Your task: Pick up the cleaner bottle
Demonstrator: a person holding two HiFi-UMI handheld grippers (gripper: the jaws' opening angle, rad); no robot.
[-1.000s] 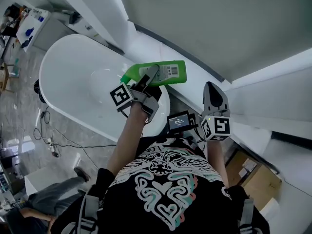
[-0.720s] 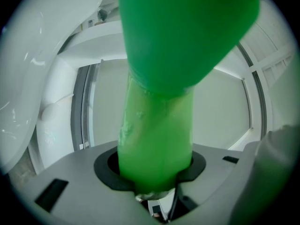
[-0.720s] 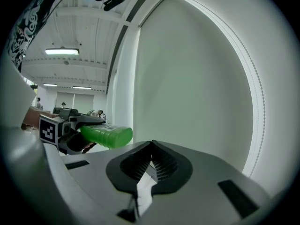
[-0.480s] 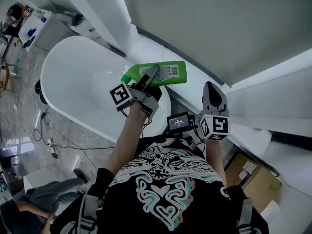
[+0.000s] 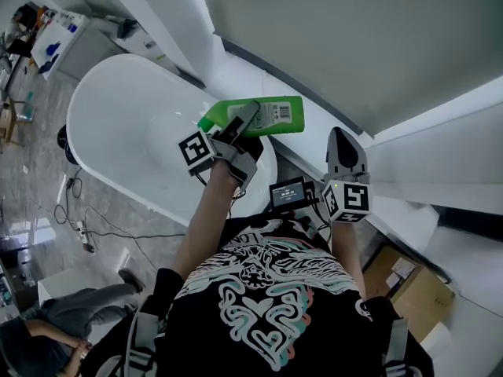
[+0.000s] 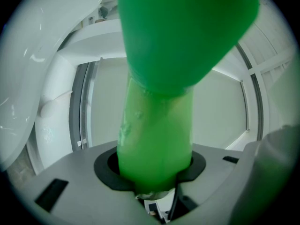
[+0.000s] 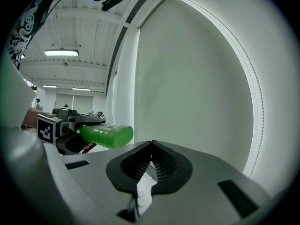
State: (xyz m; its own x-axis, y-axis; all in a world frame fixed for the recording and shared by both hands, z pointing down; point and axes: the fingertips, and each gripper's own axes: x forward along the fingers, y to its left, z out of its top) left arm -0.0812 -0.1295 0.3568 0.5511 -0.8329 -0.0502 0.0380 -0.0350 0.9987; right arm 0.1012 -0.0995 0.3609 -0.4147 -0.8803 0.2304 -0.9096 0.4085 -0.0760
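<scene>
The green cleaner bottle (image 5: pixel 263 115) lies level in the air above the bathtub's rim, barcode label up. My left gripper (image 5: pixel 238 129) is shut on it. In the left gripper view the bottle (image 6: pixel 157 125) fills the gap between the jaws and widens overhead. My right gripper (image 5: pixel 346 149) hangs to the right of the bottle, apart from it, near the wall ledge. Its jaws meet at the tips with nothing between them (image 7: pixel 150 159). From the right gripper view the bottle (image 7: pixel 106 136) and the left gripper (image 7: pixel 75 125) show at the left.
A white bathtub (image 5: pixel 118 124) spreads left below the bottle. A grey wall and white ledge (image 5: pixel 409 124) run behind both grippers. A small screen (image 5: pixel 288 195) sits between the arms. A cardboard box (image 5: pixel 420 289) is lower right; cables (image 5: pixel 78 226) and a seated person (image 5: pixel 47 332) lower left.
</scene>
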